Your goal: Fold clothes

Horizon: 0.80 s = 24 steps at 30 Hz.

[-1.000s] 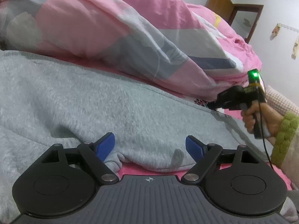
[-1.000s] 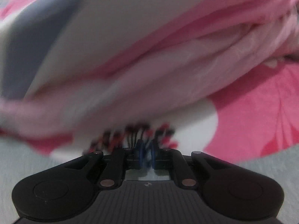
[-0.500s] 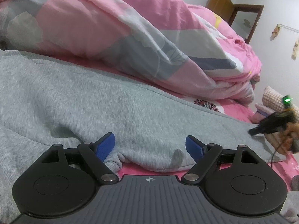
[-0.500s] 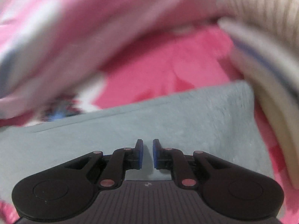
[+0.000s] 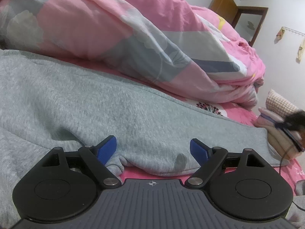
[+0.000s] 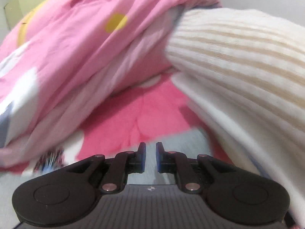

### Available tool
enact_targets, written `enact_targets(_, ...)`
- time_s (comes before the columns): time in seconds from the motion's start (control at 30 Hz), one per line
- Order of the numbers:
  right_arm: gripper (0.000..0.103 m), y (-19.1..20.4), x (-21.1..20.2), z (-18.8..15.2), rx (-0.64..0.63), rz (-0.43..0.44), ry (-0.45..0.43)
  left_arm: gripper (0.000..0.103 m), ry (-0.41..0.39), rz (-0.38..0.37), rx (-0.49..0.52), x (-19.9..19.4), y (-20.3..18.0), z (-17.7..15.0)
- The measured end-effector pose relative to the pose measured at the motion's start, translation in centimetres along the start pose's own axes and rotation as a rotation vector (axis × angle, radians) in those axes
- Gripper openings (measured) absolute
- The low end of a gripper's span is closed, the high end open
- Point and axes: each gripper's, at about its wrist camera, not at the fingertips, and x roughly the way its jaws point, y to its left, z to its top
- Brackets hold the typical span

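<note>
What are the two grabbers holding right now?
Nothing. The left gripper is wide open over the grey garment edge; the right gripper has only a small empty gap.

Sweatshirt [image 5: 118, 110] lies spread across the bed sheet [image 5: 240, 114], right in front of the left gripper [image 5: 153, 150]. Behind it sits the heaped duvet [image 5: 133, 38]. Off to the right, just past the sweatshirt's end, a stack of folded clothes [image 5: 276, 114].

A home bedroom: a bed with a pink sheet [image 5: 246, 114] ahead of the fingers, a rumpled pink duvet [image 5: 118, 30] beyond, a wooden cabinet [image 5: 238, 11] farther right.
</note>
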Motion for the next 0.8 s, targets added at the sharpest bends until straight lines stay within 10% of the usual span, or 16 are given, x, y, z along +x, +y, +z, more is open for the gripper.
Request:
enact_targets(0.33, 0.014, -6.7, -4.0, -7.6, 0.308, -0.073, 0.084, 0.085, -0.004, -0.004, -0.006, -0.1, 0.1, -0.1)
enact_targets(0.47, 0.046, -10.3, -6.7, -10.3, 0.51, -0.094, 0.027, 0.085, -0.004, -0.004, -0.007, 0.0, 0.0, -0.1)
enact_targets(0.6, 0.046, -12.6, -4.5, -11.1, 0.631, -0.058, 0.095, 0.085, -0.007, -0.006, -0.01, -0.1, 0.1, -0.1)
enact_targets(0.67, 0.038, -12.7, -4.2, -10.8, 0.653, -0.023, 0.061, 0.085, -0.009, -0.008, -0.014, -0.1, 0.1, -0.1)
enact_targets(0.73, 0.007, -11.8, -4.8, -10.0, 0.636, 0.028, 0.027, 0.085, -0.01, -0.01, -0.018, -0.1, 0.2, -0.1)
enact_targets(0.8, 0.007, -10.5, -6.5, -9.0, 0.587, 0.05, -0.035, 0.085, -0.01, -0.011, -0.019, -0.1, 0.2, -0.1)
